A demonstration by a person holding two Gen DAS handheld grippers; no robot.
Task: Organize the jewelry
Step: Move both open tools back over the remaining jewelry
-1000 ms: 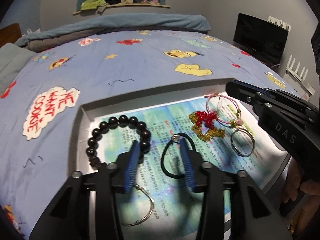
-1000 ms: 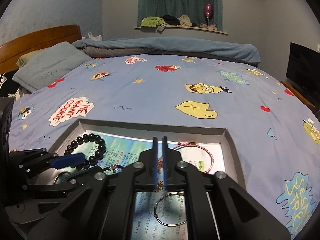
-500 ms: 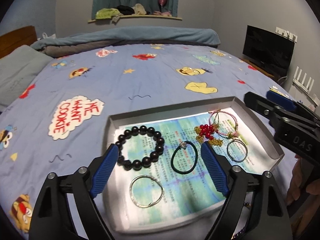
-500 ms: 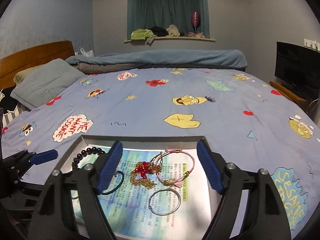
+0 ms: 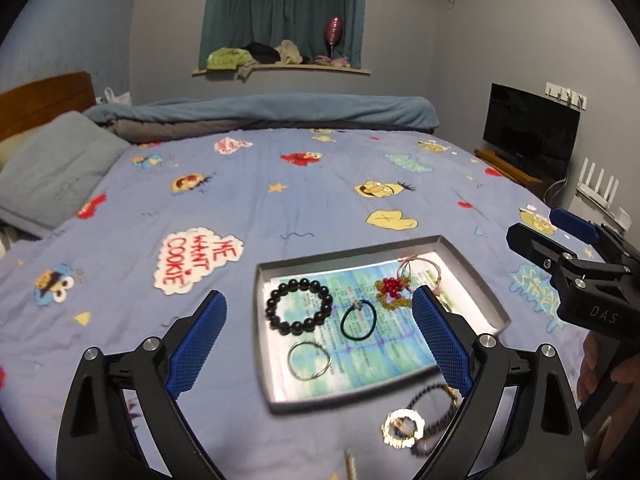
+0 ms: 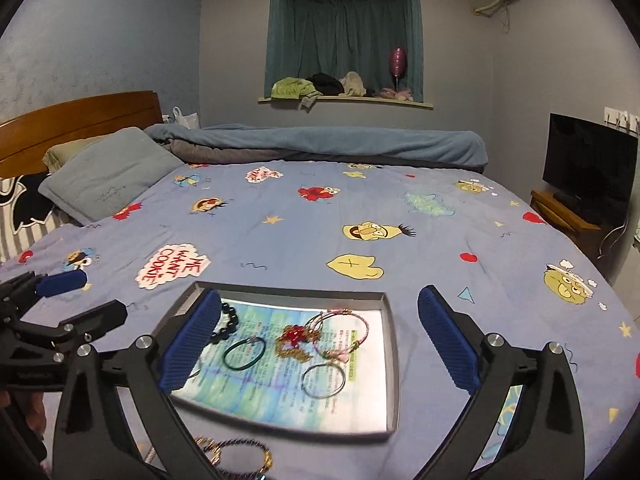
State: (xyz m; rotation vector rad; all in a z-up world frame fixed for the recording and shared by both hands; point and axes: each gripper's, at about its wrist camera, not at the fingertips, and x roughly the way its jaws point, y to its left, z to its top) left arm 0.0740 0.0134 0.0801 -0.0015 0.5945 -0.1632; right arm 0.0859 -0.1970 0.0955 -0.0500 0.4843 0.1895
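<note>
A grey tray [image 5: 262, 320] [image 6: 394, 344] lined with printed paper lies on the bed. In it are a black bead bracelet [image 5: 299, 306], a dark hair tie [image 5: 359, 320] [image 6: 244, 353], a silver ring [image 5: 309, 360], a red and gold ornament [image 5: 392, 290] [image 6: 295, 340], a pink cord bracelet [image 6: 340, 330] and a thin hoop [image 6: 323, 380]. My left gripper [image 5: 318, 344] is open and empty above the tray's near side. My right gripper [image 6: 318, 344] is open and empty above the tray.
Loose jewelry lies on the blue cartoon bedspread in front of the tray: a gold ring bracelet [image 5: 403, 428] and a dark beaded strand [image 5: 430, 400] [image 6: 240, 456]. A pillow [image 6: 108, 184] and folded blanket [image 6: 320, 144] lie at the far side. A TV [image 6: 590, 160] stands right.
Both grippers opened wide and pulled back up from the tray. The hair tie and the red ornament now lie free in the tray. The loose jewelry in front of the tray has come into view.
</note>
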